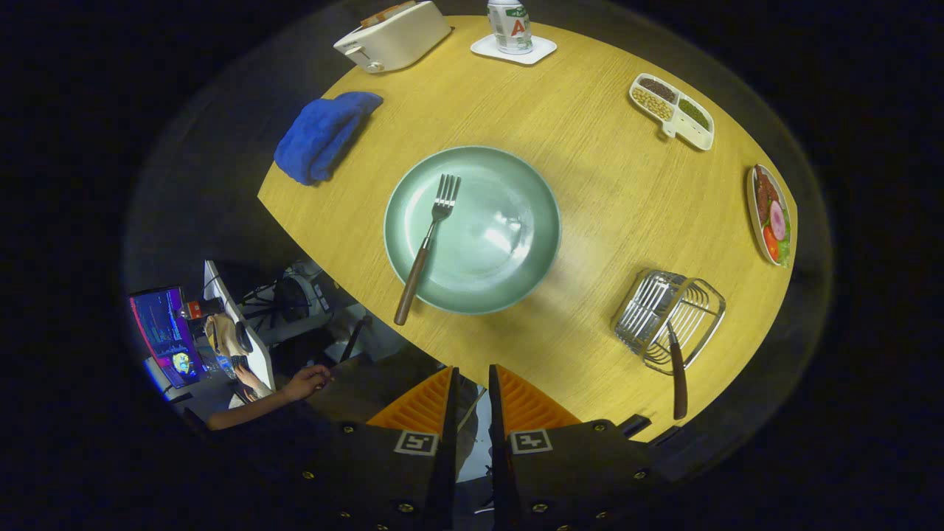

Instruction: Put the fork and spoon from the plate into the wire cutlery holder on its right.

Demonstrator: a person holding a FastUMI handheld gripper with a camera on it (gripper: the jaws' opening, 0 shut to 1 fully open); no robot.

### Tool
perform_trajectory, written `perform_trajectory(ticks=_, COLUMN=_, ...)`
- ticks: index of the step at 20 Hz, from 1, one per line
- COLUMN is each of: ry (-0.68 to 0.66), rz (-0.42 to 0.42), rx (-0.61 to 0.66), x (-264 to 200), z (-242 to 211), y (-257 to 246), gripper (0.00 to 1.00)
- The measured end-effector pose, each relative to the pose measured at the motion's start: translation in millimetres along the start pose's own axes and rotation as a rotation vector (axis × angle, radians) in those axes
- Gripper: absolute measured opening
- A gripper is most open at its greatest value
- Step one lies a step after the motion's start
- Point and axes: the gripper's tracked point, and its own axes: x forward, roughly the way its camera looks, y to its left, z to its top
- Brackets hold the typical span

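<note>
Fingers (442, 402) of the gripper (472, 398) stood nearly pressed together, a thin slit between them and nothing held, high above the near edge of the wooden table (590, 184). Off that edge, lower down on the left, a person's hand (306, 382) reached toward a desk with a lit monitor (164, 330).

Ahead and to the right of the fingers lay the wire cutlery holder (667, 318), tipped on its side, with a brown-handled utensil (677, 372) inside it, the handle sticking out over the rim toward the table edge. Its head was hidden among the wires, so whether it was the spoon could not be told.

Straight beyond the fingers sat the pale green plate (509, 280), and the fork (428, 243) rested across its left part, tines on the plate and wooden handle overhanging the near rim.

Further out, a blue cloth (324, 136) lay left of the plate; a dish of food (771, 214) and a divided tray of beans (672, 110) sat on the right. At the far side stood a white toaster (394, 35) and a can (510, 26) on a coaster (514, 50).
</note>
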Motion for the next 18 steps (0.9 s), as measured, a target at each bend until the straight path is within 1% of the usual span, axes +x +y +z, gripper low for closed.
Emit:
perform_trajectory(ticks=3, ry=-0.016, rz=0.035, rx=0.012, x=18.3, z=12.4, y=17.9, gripper=0.21)
perform_trajectory(ticks=7, ry=-0.010, rz=0.068, rx=0.075, x=49.3, z=31.7, y=32.8, gripper=0.21)
perform_trajectory(ticks=11, ry=-0.005, rz=0.091, rx=0.097, x=66.4, z=45.0, y=46.0, gripper=0.21)
perform_trajectory(ticks=16, ry=0.005, rz=0.076, rx=0.102, x=85.3, z=56.3, y=51.1, gripper=0.21)
perform_trajectory(ticks=18, ry=0.010, rz=0.053, rx=0.102, x=93.4, z=60.0, y=49.4, gripper=0.21)
